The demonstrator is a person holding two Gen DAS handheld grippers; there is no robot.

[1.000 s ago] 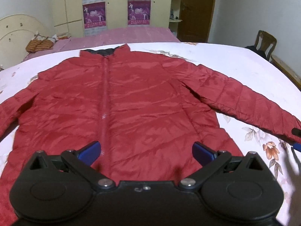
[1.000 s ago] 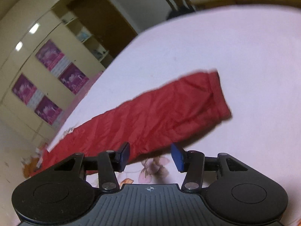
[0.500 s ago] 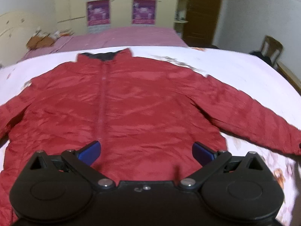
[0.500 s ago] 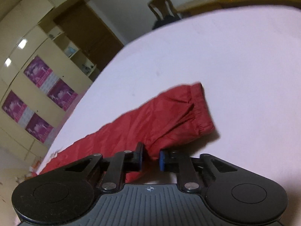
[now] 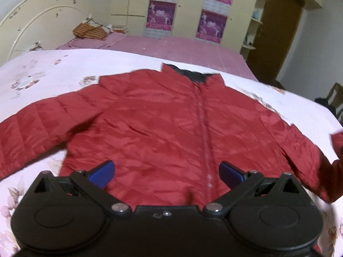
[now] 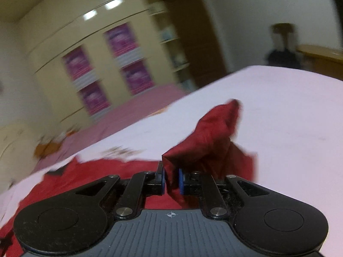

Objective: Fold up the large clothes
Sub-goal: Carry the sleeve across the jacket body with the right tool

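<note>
A red quilted jacket (image 5: 171,128) lies front up on the floral bed sheet (image 5: 42,75), its dark collar at the far end and its left sleeve spread out flat. My left gripper (image 5: 166,174) is open and empty, hovering over the jacket's hem. My right gripper (image 6: 171,178) is shut on the right sleeve (image 6: 210,137) near the cuff and holds it lifted off the sheet, over the jacket's body. The lifted sleeve shows at the right edge of the left wrist view (image 5: 334,160).
A pink mattress (image 5: 182,49) lies beyond the sheet, with a folded orange cloth (image 5: 90,31) near the headboard (image 5: 42,21). A wardrobe with purple posters (image 5: 160,15), a brown door (image 5: 278,32) and a chair (image 6: 283,45) stand behind.
My right gripper closed on the sleeve near the cuff, lifted it and carried it toward the jacket's body. My left gripper stayed open and swung left over the hem.
</note>
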